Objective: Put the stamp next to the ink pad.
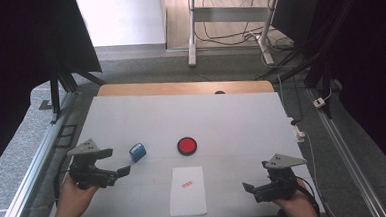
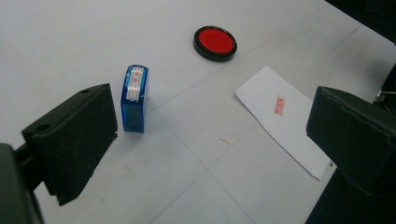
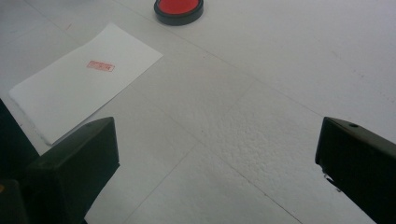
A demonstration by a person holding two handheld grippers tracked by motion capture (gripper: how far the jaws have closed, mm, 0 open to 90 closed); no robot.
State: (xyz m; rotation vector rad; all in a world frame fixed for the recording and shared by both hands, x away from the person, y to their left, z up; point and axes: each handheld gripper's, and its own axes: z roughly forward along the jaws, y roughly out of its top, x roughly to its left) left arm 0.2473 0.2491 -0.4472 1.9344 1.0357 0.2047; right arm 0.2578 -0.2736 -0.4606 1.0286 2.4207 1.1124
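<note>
Lying on its side, blue translucent stamp [image 2: 135, 98] near released left tongs [image 2: 205, 140]; right tongs [image 3: 219, 172] released.

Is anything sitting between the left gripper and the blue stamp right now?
Nothing visible. The left gripper, jaws open, sits just short of the small blue plastic stamp, which lies on its side on the white table, with bare table between them. The round red ink pad and the stamped white paper sheet lie off to the side.

Red ink pad [image 1: 187, 145] behind stamped paper sheet [image 1: 188, 191], apart; white table [image 1: 231, 116].
</note>
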